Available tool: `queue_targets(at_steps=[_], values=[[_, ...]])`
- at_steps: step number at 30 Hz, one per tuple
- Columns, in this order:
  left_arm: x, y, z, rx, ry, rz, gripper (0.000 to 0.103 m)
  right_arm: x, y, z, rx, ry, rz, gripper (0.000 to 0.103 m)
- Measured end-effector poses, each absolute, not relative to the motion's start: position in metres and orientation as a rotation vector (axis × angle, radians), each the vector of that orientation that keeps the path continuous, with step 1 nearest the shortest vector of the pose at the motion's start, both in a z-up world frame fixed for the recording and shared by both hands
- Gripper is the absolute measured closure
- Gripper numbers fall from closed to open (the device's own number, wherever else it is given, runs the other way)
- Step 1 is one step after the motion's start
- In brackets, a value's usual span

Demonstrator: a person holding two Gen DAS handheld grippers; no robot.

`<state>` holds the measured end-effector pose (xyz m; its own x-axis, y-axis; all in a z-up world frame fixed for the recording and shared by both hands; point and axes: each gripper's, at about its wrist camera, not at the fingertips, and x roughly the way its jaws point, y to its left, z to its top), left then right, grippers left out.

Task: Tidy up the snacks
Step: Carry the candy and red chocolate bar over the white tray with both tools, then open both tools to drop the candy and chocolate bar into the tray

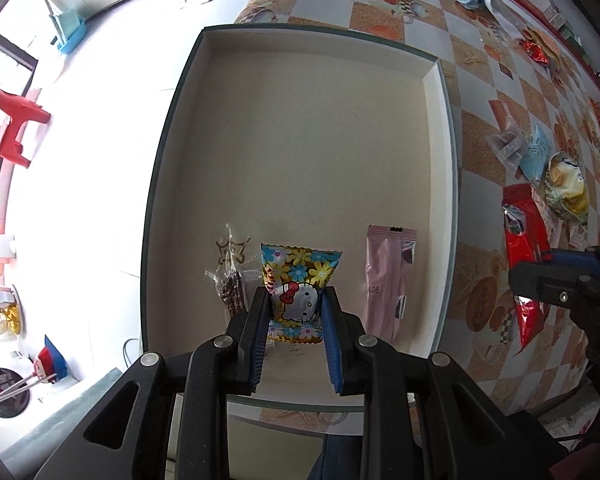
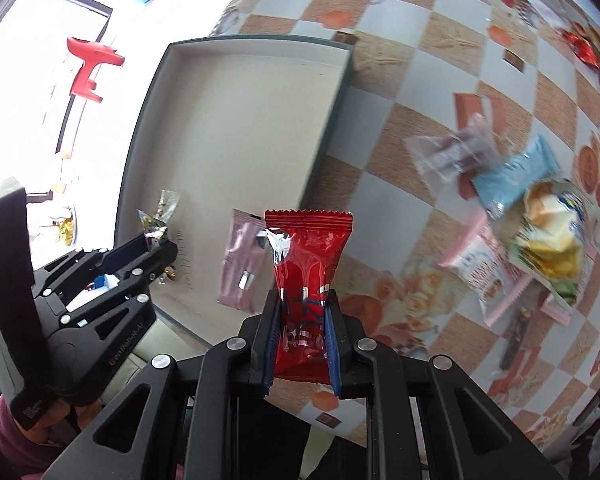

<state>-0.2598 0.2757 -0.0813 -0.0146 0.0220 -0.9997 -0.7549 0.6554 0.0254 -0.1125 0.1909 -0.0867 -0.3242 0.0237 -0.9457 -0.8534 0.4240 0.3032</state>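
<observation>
1. The left gripper [image 1: 296, 312] clamps a flowered cat packet [image 1: 298, 280] over the box [image 1: 160, 152].
2. In the box lie a clear-wrapped snack [image 1: 232, 280] and a pink packet [image 1: 388, 280].
3. On the tablecloth [image 1: 480, 128], at right, the right gripper [image 1: 540, 276] holds a red packet [image 1: 526, 232] near a snack pile [image 1: 556, 172].

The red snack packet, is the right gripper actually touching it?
Touching. The right wrist view shows the right gripper with both blue pads pressed against the red snack packet.
</observation>
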Motion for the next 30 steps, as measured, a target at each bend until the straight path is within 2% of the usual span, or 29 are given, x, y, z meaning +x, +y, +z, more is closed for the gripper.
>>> queue_targets(at_steps=[7,8,10,11,12,13,14,15,16,17,21,23,28,30], values=[[-0.271,0.277,-0.088,-0.650,1.486,0.688,0.075,-0.133,0.224,-0.096,-0.755,1.671,1.110,0.082],[-0.271,0.277,-0.089,-0.648,1.488,0.686,0.072,-0.135,0.226,-0.097,-0.758,1.671,1.113,0.081],[-0.265,0.276,-0.090,-0.633,1.494,0.692,0.054,-0.138,0.229,-0.098,-0.762,1.671,1.115,0.081],[-0.265,0.275,-0.090,-0.623,1.493,0.701,0.037,-0.140,0.231,-0.099,-0.765,1.670,1.115,0.081],[-0.265,0.275,-0.089,-0.611,1.489,0.715,0.025,-0.143,0.234,-0.103,-0.767,1.683,1.108,0.081],[-0.264,0.275,-0.087,-0.600,1.480,0.728,0.024,-0.143,0.235,-0.104,-0.768,1.690,1.104,0.080],[-0.264,0.275,-0.085,-0.594,1.473,0.736,0.024,-0.143,0.235,-0.106,-0.770,1.698,1.097,0.076],[-0.262,0.275,-0.084,-0.586,1.471,0.744,0.024,-0.142,0.234,-0.107,-0.768,1.700,1.090,0.052],[-0.262,0.275,-0.084,-0.579,1.471,0.752,0.024,-0.140,0.233,-0.105,-0.761,1.695,1.085,0.019],[-0.260,0.275,-0.084,-0.571,1.471,0.758,0.023,-0.138,0.231,-0.103,-0.750,1.684,1.081,0.010],[-0.245,0.270,-0.079,-0.528,1.474,0.775,0.022,-0.126,0.223,-0.101,-0.747,1.684,1.043,0.009],[-0.235,0.265,-0.073,-0.488,1.464,0.771,0.022,-0.118,0.215,-0.102,-0.753,1.687,1.014,0.000],[-0.209,0.251,-0.057,-0.362,1.443,0.743,0.016,-0.092,0.180,-0.103,-0.705,1.710,0.937,0.000],[-0.198,0.244,-0.047,-0.294,1.435,0.732,0.010,-0.081,0.163,-0.101,-0.667,1.706,0.901,0.000]])
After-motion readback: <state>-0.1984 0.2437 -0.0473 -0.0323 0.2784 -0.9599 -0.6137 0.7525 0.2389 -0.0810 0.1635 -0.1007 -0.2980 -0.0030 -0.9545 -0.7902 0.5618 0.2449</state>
